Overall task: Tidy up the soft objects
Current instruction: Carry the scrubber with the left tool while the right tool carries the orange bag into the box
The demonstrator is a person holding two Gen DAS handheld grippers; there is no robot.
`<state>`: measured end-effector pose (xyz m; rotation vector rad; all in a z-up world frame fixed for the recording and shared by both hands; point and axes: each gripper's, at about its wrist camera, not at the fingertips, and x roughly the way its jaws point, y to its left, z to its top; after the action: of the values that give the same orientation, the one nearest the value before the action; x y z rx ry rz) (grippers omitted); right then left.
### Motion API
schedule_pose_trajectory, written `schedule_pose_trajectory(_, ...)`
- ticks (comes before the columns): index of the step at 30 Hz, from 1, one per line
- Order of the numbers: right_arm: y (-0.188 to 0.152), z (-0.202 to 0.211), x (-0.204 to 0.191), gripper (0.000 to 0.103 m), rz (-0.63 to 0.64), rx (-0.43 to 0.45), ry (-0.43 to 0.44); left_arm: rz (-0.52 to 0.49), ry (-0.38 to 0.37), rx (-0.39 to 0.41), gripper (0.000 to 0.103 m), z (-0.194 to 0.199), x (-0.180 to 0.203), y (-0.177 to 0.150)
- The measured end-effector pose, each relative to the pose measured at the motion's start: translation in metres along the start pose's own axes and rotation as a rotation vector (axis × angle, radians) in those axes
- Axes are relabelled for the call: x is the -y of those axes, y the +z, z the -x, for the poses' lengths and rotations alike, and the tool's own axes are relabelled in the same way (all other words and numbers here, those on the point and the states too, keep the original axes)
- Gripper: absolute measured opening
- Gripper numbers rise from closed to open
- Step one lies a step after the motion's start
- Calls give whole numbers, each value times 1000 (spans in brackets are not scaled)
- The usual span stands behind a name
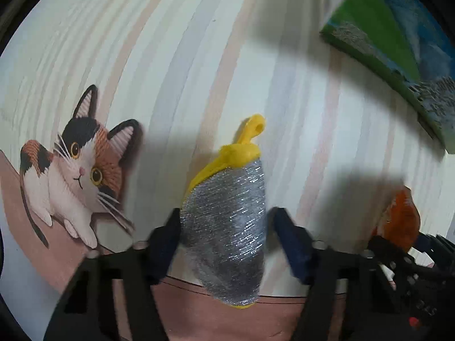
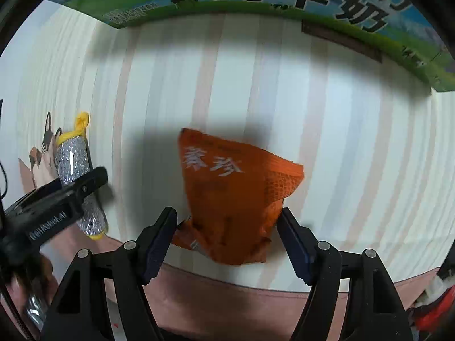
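Observation:
A silver glittery scrubber with a yellow handle (image 1: pixel 227 221) lies on the striped mat between the open fingers of my left gripper (image 1: pixel 224 236); there is a small gap on each side. It also shows in the right wrist view (image 2: pixel 75 167), with the left gripper (image 2: pixel 57 199) over it. An orange mesh bag with white characters (image 2: pixel 236 196) lies between the open fingers of my right gripper (image 2: pixel 227 238), not clamped. The bag also shows at the right edge of the left wrist view (image 1: pixel 401 218).
A green and blue milk carton box (image 2: pixel 284 2) stands along the far side of the mat; it also shows in the left wrist view (image 1: pixel 392 42). A printed cat (image 1: pixel 74 176) decorates the mat at left. A red and white object (image 2: pixel 435 304) sits at the lower right.

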<state>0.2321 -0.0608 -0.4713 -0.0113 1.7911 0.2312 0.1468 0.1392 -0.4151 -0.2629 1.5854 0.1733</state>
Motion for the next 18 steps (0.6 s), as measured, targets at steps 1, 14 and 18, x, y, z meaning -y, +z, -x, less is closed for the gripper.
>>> schedule_pose_trajectory(1, -3, 2, -2, 67, 10, 23, -24, -5, -2, -4, 50, 1, 4, -1)
schedule_pose_trajectory(14, -41, 169, 23, 49, 24, 308, 71, -168, -257, 277, 48, 185, 86, 29)
schedule_pose_trajectory(18, -19, 248, 62, 49, -17, 429, 52, -246, -227, 313, 48, 224, 123, 68)
